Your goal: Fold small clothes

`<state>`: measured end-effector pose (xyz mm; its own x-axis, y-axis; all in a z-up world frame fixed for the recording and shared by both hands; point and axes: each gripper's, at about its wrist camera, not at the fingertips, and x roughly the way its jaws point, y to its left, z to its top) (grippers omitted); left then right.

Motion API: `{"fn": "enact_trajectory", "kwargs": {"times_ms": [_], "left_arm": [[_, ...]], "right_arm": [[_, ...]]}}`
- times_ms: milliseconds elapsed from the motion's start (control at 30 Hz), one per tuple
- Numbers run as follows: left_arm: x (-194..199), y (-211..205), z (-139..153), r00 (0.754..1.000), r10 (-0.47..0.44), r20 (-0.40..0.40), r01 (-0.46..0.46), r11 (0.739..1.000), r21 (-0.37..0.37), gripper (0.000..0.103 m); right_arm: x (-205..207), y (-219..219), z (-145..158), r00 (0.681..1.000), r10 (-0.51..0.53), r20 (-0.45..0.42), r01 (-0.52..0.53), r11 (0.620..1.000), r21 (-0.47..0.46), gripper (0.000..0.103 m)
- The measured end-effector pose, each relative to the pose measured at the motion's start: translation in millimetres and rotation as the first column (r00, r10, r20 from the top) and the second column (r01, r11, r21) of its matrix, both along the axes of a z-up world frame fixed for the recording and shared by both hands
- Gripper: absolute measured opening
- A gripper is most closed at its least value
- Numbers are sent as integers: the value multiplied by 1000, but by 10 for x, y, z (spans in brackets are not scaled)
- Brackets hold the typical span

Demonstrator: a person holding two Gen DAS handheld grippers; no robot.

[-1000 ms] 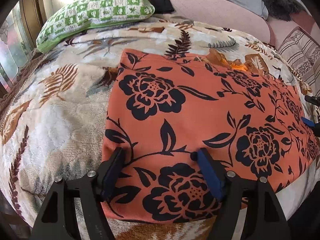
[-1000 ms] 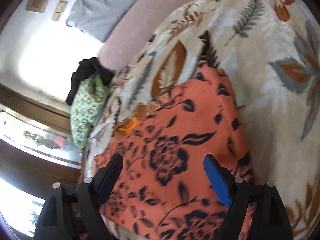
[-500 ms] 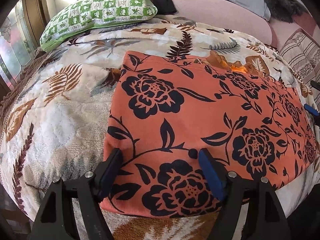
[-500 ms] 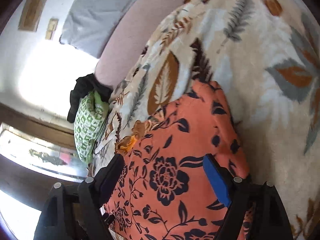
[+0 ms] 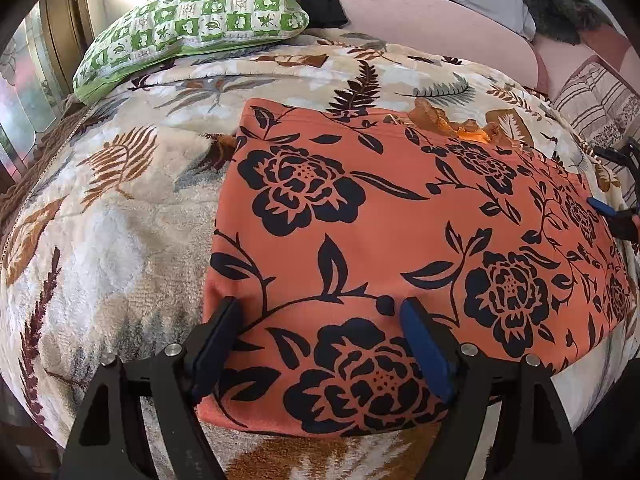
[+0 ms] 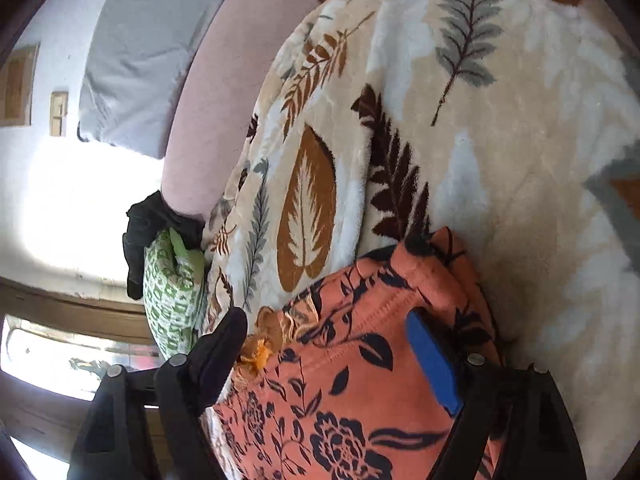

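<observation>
We see an orange garment [image 5: 400, 240] printed with black roses and leaves, with a frilly amber trim [image 5: 460, 124]. The blanket [image 5: 120, 220] under it is cream with brown, rust and grey fern leaves. The pillow [image 5: 192, 20] is green-and-white checked. Our tongs are black with blue pads [image 5: 424, 356].

No text, label, brand, number or sign can be read in either view. The green and white checked pillow [image 5: 192, 20] carries only small leaf and star shapes in its squares, no letters. The orange cloth with black flowers [image 5: 380, 220] and the beige plush blanket with leaf print [image 5: 120, 200] show patterns only, without any writing.
</observation>
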<state>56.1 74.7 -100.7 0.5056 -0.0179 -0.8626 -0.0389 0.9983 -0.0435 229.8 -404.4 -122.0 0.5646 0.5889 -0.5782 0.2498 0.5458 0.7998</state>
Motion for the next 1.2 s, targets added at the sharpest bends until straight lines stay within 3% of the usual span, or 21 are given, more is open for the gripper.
{"fn": "enact_trajectory", "kwargs": {"times_ms": [200,300,333,400,467,533,600,667,767,833,900,933,967,1000,1100,1167,1200], "left_arm": [[-227,161,183,994,90,55,-86,994,-61,82],[-251,233,5,991,131,-20,-132,990,-56,82],[-237,253,-113,989,137,-61,-140,989,-49,83],[-281,267,-91,990,137,-46,-139,990,-39,84],[-373,286,92,986,167,-9,-167,986,-25,84],[-457,302,218,984,171,51,-170,985,-28,84],[-424,313,113,985,174,-4,-174,985,17,84],[-365,372,-167,977,183,-109,-180,983,42,86],[-477,411,-32,971,231,-62,-231,973,13,85],[-564,385,119,975,223,17,-222,975,-11,85],[-568,373,97,974,225,28,-227,971,70,85],[-518,407,-3,970,243,-18,-240,966,100,85],[-473,483,-134,960,268,-85,-260,961,98,86],[-490,576,-163,951,294,-92,-293,956,29,86],[-580,661,-1,939,340,-47,-342,939,-29,86],[-588,641,44,945,328,-4,-328,945,6,86],[-554,643,-19,944,329,-28,-328,944,45,86]], "right_arm": [[-1169,170,219,993,53,102,-55,998,11,85],[-1625,281,134,988,84,130,-90,995,47,90],[-1675,307,46,988,98,121,-104,994,45,90],[-1693,283,-200,994,91,53,-90,996,-17,90],[-1741,197,-252,996,49,72,-53,997,50,89],[-1777,160,-133,991,52,122,-57,998,32,89],[-1806,127,-102,987,59,152,-60,998,1,90],[-1809,82,-244,993,38,114,-42,998,35,90],[-1845,32,-290,993,24,118,-34,996,79,90],[-1875,6,-278,991,23,133,-33,997,72,90],[-1902,-44,-330,992,15,129,-27,995,99,90],[-1897,-56,-348,992,9,128,-23,994,109,90],[-1904,-70,-345,992,7,129,-22,993,112,90],[-1902,-67,-339,992,8,129,-23,994,109,90],[-1906,-69,-337,992,9,129,-23,994,110,90],[-1903,-74,-352,991,5,131,-21,993,118,90],[-1892,-52,-357,992,1,130,-17,992,122,90]]}}
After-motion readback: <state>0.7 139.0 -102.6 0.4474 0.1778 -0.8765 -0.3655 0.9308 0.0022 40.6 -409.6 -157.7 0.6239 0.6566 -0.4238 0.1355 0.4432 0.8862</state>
